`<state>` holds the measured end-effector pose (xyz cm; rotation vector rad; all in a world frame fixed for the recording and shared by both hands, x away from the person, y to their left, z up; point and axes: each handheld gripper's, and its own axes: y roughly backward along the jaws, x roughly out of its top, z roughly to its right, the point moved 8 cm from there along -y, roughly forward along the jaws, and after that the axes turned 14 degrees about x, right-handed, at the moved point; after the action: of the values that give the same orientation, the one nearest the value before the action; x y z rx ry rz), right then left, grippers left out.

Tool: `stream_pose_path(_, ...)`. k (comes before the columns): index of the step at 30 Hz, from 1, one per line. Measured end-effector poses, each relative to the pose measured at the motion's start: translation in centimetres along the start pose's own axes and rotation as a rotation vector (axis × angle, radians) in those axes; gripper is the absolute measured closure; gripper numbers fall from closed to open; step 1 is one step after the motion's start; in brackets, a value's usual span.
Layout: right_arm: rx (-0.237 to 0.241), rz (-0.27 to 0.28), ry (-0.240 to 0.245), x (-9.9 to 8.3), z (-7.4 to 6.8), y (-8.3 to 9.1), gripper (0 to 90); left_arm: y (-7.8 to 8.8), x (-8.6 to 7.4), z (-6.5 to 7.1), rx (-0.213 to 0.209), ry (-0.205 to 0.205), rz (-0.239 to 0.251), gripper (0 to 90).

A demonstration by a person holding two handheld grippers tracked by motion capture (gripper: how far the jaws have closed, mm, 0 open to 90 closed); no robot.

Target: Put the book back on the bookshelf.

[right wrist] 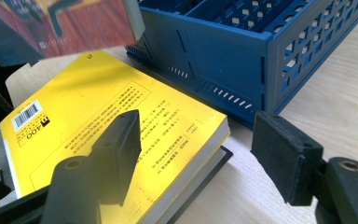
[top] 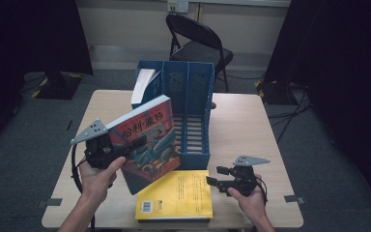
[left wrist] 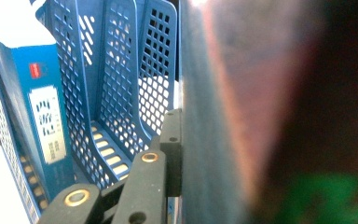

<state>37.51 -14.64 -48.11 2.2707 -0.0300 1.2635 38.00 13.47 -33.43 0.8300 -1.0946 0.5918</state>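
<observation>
At a wooden table (top: 251,121), a person's left gripper (top: 125,147) holds a thick red book (top: 147,142) lifted clear of the tabletop and tilted, its jaws clamped tight on the cover near the lower left edge. The book hangs just in front of a blue plastic file rack (top: 193,96), whose open slots face the person. Seen from the left gripper view, the red book (left wrist: 242,116) runs blurred along the right side, pressed against the jaw, with the file rack (left wrist: 116,79) straight ahead and a blue-spined book (left wrist: 32,102) already standing in the rack's left slot.

A yellow book (top: 176,195) lies flat on the table near the person's edge, just before the rack and partly under the raised red book. It rests on a dark, flat item whose edge peeks out beneath it in the right gripper view.

The right gripper (top: 222,176) sits low beside the yellow book's right edge, its jaws standing apart with nothing pinched. In the right gripper view one jaw hovers over the yellow book (right wrist: 98,121) and the other over bare wood.

A black folding chair (top: 198,43) stands behind the table.
</observation>
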Motion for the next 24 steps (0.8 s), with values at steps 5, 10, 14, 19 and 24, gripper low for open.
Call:
stream_pose_path(5,-0.001,-0.007,-0.004,-0.1,0.2,-0.2,31.9,-0.6,1.0,0.1,0.017,-0.019,0.004,74.5)
stream_pose_path(10,-0.001,-0.012,-0.002,-0.3,0.2,-0.3,31.9,-1.5,1.8,0.1,0.045,-0.017,0.01,74.5)
stream_pose_path(14,-0.001,-0.013,-0.004,-0.3,0.2,-0.3,31.9,-2.0,2.3,0.2,0.055,-0.023,0.007,74.5)
stream_pose_path(19,0.002,-0.025,0.003,-0.4,0.1,-0.5,31.7,-3.0,3.7,-0.1,0.087,-0.017,0.034,74.6)
stream_pose_path(24,0.004,-0.029,0.005,-0.5,0.1,-0.6,31.6,-3.6,4.5,-0.1,0.104,0.002,0.044,74.6)
